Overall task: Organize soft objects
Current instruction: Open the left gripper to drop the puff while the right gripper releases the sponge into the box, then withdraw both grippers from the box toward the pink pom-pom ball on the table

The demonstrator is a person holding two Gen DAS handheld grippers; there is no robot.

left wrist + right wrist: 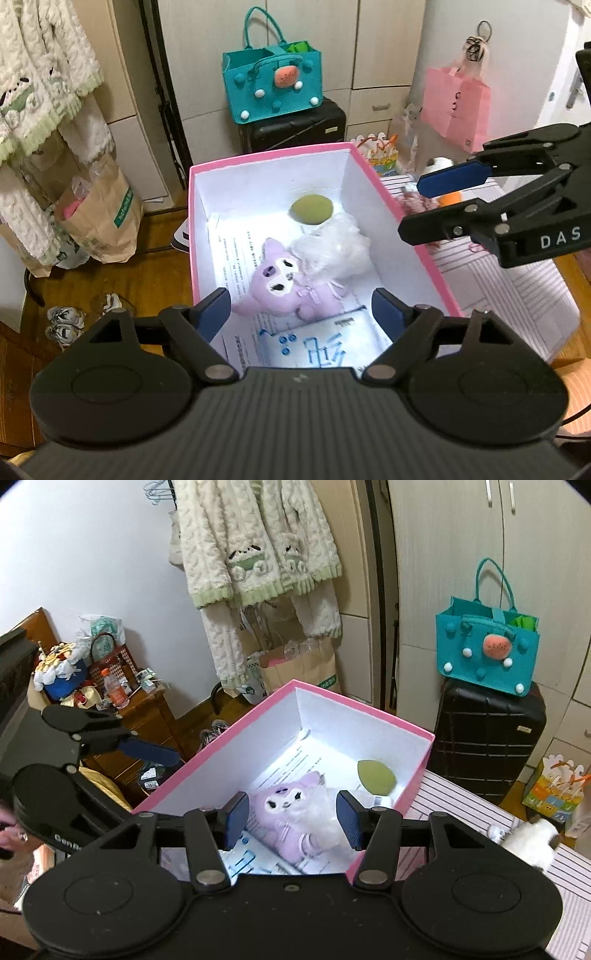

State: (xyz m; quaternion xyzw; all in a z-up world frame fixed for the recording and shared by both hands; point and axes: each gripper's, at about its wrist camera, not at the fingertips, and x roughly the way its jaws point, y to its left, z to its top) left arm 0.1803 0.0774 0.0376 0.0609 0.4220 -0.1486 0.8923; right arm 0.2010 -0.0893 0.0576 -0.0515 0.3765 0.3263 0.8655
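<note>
1. Lying on its side in the pink box (402,218), the purple plush toy (284,284) rests on printed paper sheets (236,258) that line the box floor.
2. A white fluffy item (332,243) touches the plush on its far side, and a green oval pad (311,209) sits beyond both, near the far wall.
3. The left tongs (303,314) hang above the near end of the box — spread wide, holding nothing.
4. The right tongs (291,821) are also spread wide and empty, over the box's near edge with the plush between their pads in that view.
5. The box stands on a striped surface (461,797); a small white furry toy (532,842) lies on it beside the box.
6. Behind — a teal felt bag (273,85) sits on a black suitcase (295,125), and a pink paper bag (456,107) hangs on a cabinet.
</note>
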